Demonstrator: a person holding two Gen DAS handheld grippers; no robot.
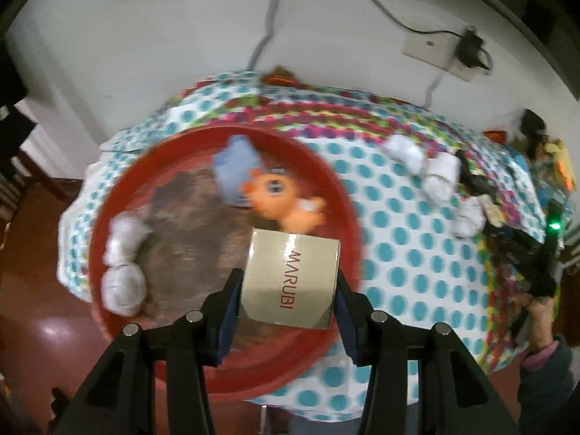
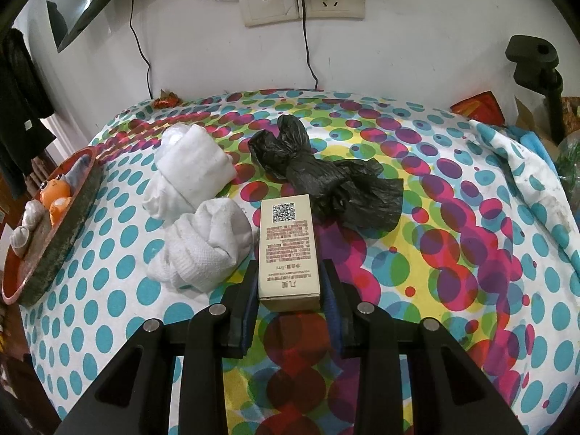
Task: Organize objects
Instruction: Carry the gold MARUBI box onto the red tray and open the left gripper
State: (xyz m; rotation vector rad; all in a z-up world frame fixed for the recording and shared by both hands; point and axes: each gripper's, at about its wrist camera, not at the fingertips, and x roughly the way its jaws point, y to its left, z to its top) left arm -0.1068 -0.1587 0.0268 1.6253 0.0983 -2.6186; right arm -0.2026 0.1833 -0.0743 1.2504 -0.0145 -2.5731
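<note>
left jaws pinching marubi box (image 1: 290, 279) over red basin (image 1: 108, 195), right jaws pinching slim box (image 2: 288, 250)

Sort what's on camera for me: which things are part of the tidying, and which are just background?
In the job:
- MARUBI box, held in the left hand-held gripper over the red basin
- QR-code box, clamped in the right hand-held gripper
- white sock rolls
- black plastic bag
- orange toy, already in the basin

Lying about:
- wall sockets and cables
- black clamp
- dotted cloth
</note>
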